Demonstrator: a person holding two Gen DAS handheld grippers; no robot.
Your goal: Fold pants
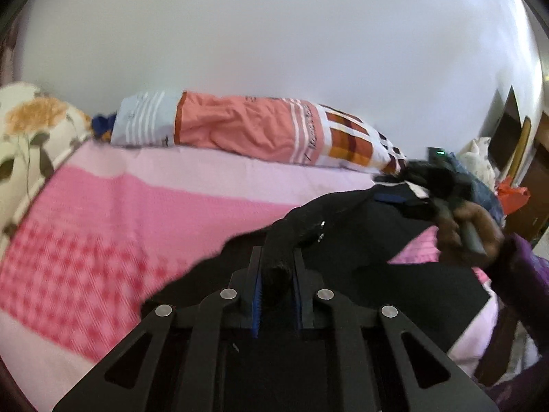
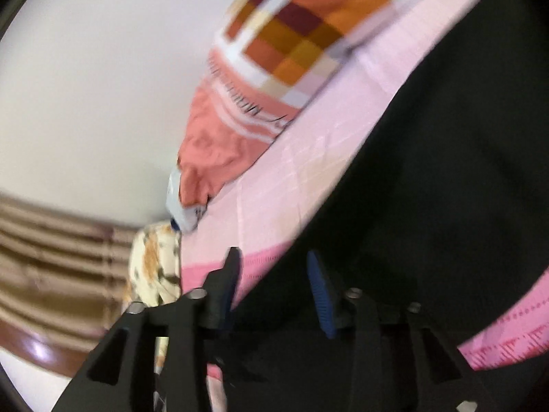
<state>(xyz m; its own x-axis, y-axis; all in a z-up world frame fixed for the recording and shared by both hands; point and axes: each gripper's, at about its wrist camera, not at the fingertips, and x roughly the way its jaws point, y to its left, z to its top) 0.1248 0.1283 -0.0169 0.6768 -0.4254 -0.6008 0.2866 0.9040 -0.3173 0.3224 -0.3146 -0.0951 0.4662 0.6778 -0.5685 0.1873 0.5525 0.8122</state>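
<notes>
The left black two-finger gripper (image 1: 276, 267) points forward and pinches a fold of the black fabric pants (image 1: 360, 240), which lie over the pink knitted bed cover (image 1: 113, 219). The right black gripper (image 2: 274, 264) is tilted, its fingers spread apart above the pants. A salmon-orange patterned pillow (image 1: 247, 130) lies against the white wall (image 1: 274, 34).

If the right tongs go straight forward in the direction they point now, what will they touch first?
Probably the black pants. The right tongs stand open, and the dark cloth fills the view just ahead of them, over the pink bedcover. Blur makes depth uncertain.
</notes>
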